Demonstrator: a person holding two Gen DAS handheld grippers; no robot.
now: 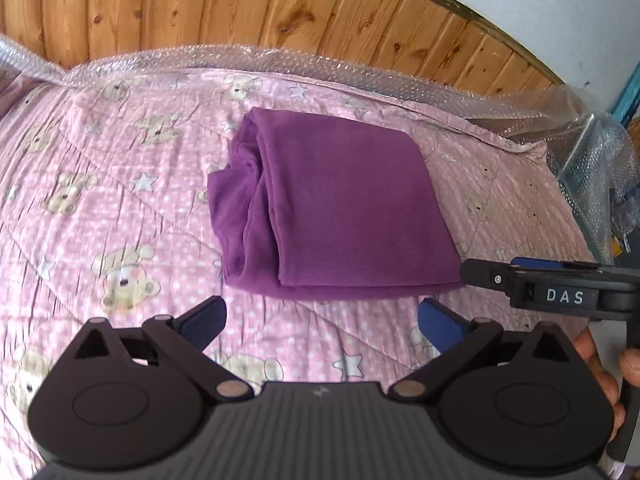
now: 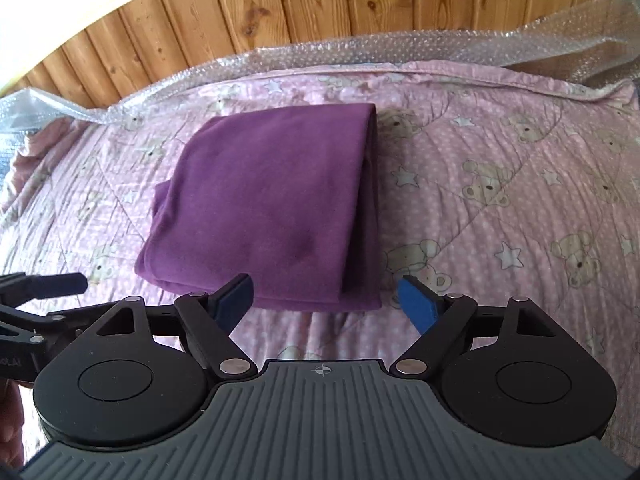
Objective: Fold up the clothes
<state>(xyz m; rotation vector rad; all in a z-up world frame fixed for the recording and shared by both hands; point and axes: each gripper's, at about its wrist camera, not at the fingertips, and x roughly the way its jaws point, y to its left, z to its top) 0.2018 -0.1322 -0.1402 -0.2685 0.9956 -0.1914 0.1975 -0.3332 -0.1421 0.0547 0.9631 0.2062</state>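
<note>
Lying folded on the pink bed cover (image 1: 120, 208) just ahead of both tongs, the purple garment (image 1: 332, 204) is running lengthwise away from them, while the left tongs (image 1: 322, 320) and right tongs (image 2: 326, 300) are hanging open and empty, the right nearer.

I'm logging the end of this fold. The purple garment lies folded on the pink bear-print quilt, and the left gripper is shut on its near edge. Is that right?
Not quite. The purple garment does lie folded on the pink bear-print quilt, but the left gripper is not shut on it: its jaws stand wide open, short of the near edge, with only quilt between them. The left wrist view shows this.
</note>
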